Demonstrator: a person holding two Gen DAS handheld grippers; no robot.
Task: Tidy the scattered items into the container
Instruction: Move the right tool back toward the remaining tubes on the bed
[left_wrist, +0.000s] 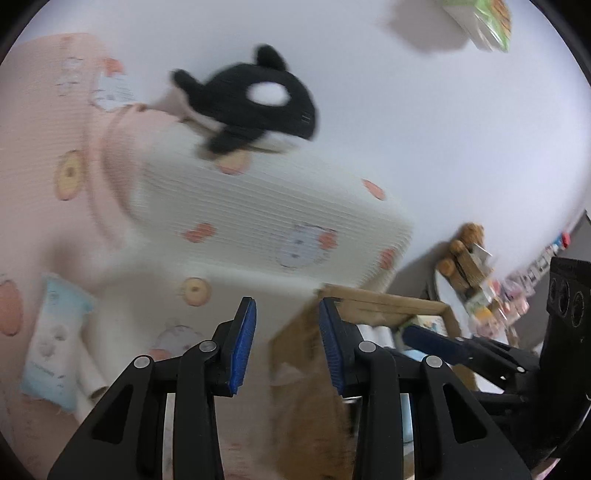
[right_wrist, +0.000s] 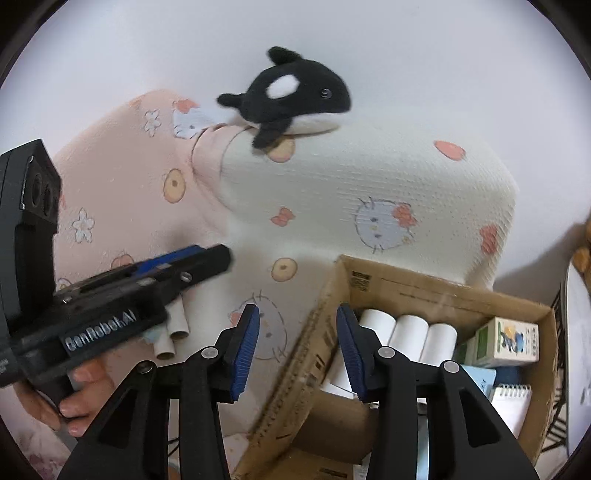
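On the left, in the right wrist view, a hand holds the left claw over the pink and white bedding. In its own view its jaws are part way open, and nothing is between them. Just under it lie some cardboard tubes. A pale blue packet lies by them on the bedding too.

In the middle, a black and white toy whale sits up on a pillow. It is well apart from both claws.

On the right is the cardboard box, standing on the bedding below the pillow. It already holds white rolls, a green and white carton and a small notepad. The right claw hangs over the box's near edge, with its jaws part way open and empty.

It looks like a time between pickups, with both claws free. The next move is probably to reach for something left out, such as the tubes, the packet or the whale. The claw would need to open enough, close on it, and carry it over the box.
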